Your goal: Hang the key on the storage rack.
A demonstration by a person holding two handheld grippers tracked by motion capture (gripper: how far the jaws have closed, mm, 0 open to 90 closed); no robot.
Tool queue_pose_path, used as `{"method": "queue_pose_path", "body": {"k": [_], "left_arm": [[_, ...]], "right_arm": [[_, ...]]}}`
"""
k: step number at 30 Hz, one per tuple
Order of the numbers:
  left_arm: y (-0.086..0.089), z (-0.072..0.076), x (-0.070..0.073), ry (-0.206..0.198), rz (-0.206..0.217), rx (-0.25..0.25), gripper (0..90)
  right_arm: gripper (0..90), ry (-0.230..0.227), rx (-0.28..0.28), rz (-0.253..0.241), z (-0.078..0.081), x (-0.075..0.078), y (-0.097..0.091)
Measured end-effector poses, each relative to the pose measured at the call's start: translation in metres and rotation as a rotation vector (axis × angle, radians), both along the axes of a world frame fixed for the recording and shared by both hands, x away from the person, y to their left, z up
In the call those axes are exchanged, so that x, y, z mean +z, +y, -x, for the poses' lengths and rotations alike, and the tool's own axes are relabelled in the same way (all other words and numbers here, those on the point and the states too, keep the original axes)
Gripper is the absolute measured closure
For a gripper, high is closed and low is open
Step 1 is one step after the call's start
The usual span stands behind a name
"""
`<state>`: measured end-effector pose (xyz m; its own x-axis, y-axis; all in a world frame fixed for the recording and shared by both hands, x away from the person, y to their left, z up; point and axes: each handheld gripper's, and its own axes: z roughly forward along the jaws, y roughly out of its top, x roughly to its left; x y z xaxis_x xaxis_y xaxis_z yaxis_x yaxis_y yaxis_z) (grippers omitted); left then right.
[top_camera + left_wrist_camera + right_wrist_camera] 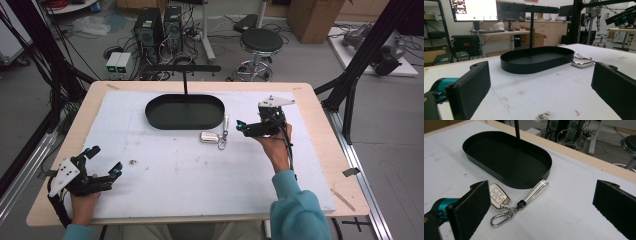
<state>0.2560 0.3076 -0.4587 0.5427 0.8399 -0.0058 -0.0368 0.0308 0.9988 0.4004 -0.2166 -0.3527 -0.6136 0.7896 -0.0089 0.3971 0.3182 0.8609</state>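
While both grippers' fingers stand spread, the key fob (497,198) lies strap toward the tray (534,182).

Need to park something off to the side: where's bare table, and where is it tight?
Free: the white mat between the left gripper and right gripper, and inside the black tray. Crowded: the tray's near rim, where the key fob and strap lie.

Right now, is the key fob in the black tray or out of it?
Out. The key fob lies on the white mat beside the black tray, which is empty.
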Motion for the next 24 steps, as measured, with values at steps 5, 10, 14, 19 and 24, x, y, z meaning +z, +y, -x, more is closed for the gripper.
{"method": "queue_pose_path", "body": {"k": [5,10,14,19,24], "left_arm": [[0.000,0.000,0.000,0.001,-0.001,0.000,2.8],[0.000,-0.001,0.000,0.003,0.003,0.000,2.8],[0.001,-0.001,0.000,0.006,0.004,0.001,2.8],[0.001,-0.001,0.000,0.006,0.004,0.001,2.8],[0.001,-0.001,0.000,0.008,0.006,0.001,2.8]], "right_arm": [[1.5,0.101,-0.029,0.060,-0.018,-0.008,0.016],[1.5,0.133,-0.053,0.069,-0.026,-0.010,0.024],[1.5,0.190,-0.088,0.102,-0.036,-0.013,0.035],[1.5,0.233,-0.108,0.123,-0.043,-0.015,0.045],[5.5,0.288,-0.116,0.146,-0.051,-0.022,0.054]]}}
